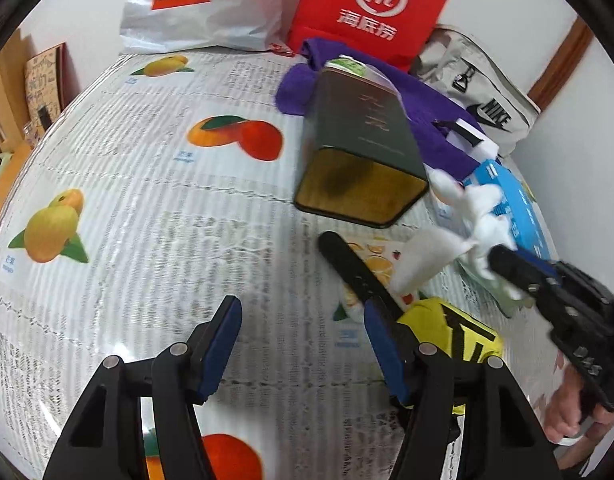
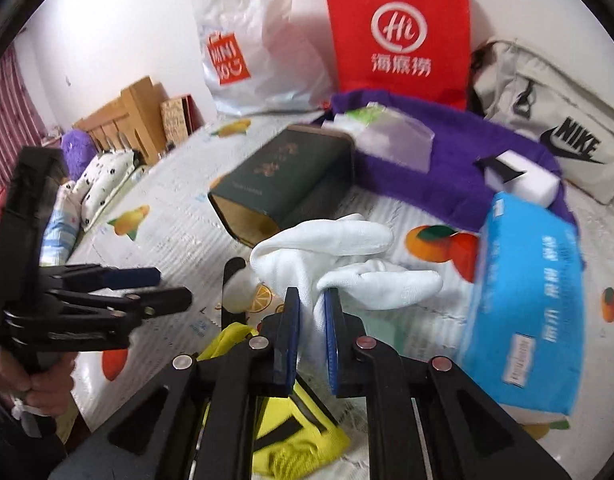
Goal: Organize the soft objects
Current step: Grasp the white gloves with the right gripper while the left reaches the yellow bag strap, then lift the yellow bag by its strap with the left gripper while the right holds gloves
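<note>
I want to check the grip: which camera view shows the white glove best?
The right wrist view. There the white glove lies centred, its cloth pinched in the right gripper, which is shut on it. In the left wrist view the glove sits small and blurred at the right edge.

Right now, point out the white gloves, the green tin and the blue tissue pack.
white gloves (image 2: pixel 327 248): right wrist view, upper glove's palm.
green tin (image 2: pixel 283 168): right wrist view, top face.
blue tissue pack (image 2: pixel 527 300): right wrist view, broad side.
</note>
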Motion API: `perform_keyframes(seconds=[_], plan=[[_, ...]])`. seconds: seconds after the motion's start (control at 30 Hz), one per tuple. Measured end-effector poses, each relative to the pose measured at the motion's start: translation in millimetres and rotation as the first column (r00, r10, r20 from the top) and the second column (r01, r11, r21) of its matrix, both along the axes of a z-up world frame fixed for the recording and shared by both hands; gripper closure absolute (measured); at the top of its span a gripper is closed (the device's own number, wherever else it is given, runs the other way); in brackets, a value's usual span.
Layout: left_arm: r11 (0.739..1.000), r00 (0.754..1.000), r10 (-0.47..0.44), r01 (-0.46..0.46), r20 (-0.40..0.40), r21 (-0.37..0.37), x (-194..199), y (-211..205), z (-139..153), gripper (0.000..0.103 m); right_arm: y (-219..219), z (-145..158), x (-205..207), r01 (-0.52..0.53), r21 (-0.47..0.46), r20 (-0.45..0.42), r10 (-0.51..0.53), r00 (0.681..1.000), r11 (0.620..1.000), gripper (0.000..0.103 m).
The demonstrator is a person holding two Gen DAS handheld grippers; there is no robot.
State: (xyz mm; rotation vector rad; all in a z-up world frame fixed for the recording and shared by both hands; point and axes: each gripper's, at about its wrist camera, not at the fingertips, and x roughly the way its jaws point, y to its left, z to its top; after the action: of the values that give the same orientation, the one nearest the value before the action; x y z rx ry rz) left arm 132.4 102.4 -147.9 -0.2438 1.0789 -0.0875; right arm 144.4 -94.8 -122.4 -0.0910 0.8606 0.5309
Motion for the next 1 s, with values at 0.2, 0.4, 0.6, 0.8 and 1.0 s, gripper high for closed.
perform_keyframes(seconds=[0.2,0.4,0.6,0.8,1.0], plan=[[0.998,0.999,-0.040,0.040,-0.006,0.044,10,-25,-5,0.042,-31,23,-31,0.036,0.029,0.037,-0.037,0.999,0.999,0.091],[0.992,0.998,-0.069,0.068,0.006,0.107,17,-45,-7,0.044,-60,29,-64,0.055,0.041,0.045,-0.057,0.997,0.998,0.091],[0.983,0.997,-0.073,0.069,0.015,0.172,21,-58,-10,0.053,-83,22,-91,0.074,0.025,0.038,-0.075,0.996,0.997,0.091],[0.983,0.997,-0.072,0.067,0.026,0.173,25,-62,-9,0.066,-99,4,-97,0.103,0.025,-0.016,-0.102,0.995,0.994,0.091],[0.986,0.996,-0.073,0.066,0.041,0.151,28,-63,-9,0.072,-103,-10,-94,0.128,0.028,-0.063,-0.126,0.990,0.991,0.091]])
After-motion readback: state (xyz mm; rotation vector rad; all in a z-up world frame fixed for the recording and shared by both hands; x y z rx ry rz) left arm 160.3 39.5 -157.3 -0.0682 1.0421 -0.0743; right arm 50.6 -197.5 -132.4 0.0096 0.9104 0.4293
